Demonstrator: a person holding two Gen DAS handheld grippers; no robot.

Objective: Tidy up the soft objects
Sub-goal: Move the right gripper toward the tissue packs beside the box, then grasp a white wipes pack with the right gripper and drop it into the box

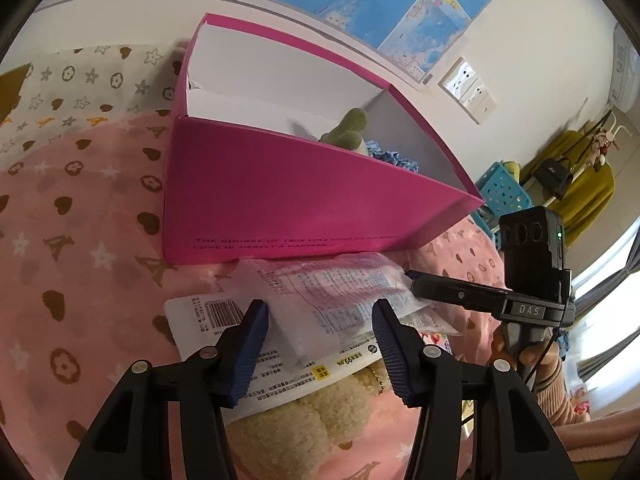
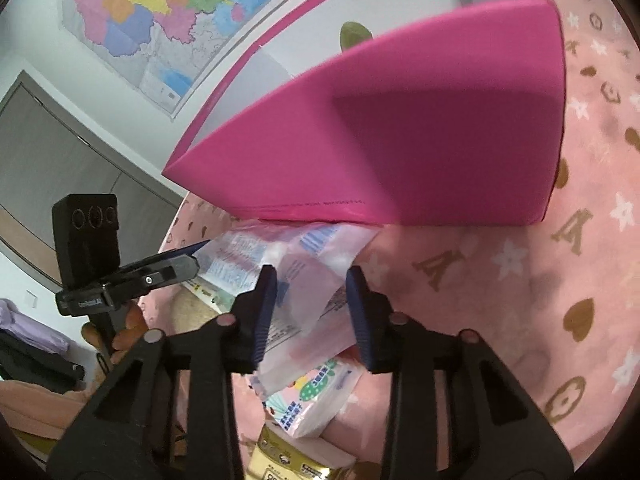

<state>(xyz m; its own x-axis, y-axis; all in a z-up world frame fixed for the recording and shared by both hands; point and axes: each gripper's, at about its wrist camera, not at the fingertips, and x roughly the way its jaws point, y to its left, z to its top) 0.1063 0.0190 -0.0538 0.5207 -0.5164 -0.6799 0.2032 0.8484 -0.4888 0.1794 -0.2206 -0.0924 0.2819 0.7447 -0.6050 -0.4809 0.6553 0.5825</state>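
While the pink box (image 1: pixel 280 200) waited on the bed, both tongs worked at one soft plastic pack (image 1: pixel 328 296). The left tongs (image 1: pixel 320 320) stood spread around it; the right tongs (image 2: pixel 311 292) straddled it, grip unclear. Next, a firm pinch and lift into the box seemed due.

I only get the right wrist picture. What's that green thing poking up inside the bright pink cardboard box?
Observer: A green plush toy. The left wrist view shows blue checked cloth lying beside it in the pink cardboard box.
Operator: Is anything hidden under those printed plastic packets?
Observer: Yes, a cream fuzzy plush toy lies partly beneath the printed plastic packets.
Operator: And past the box?
Observer: A turquoise perforated plastic basket shows beyond its corner.
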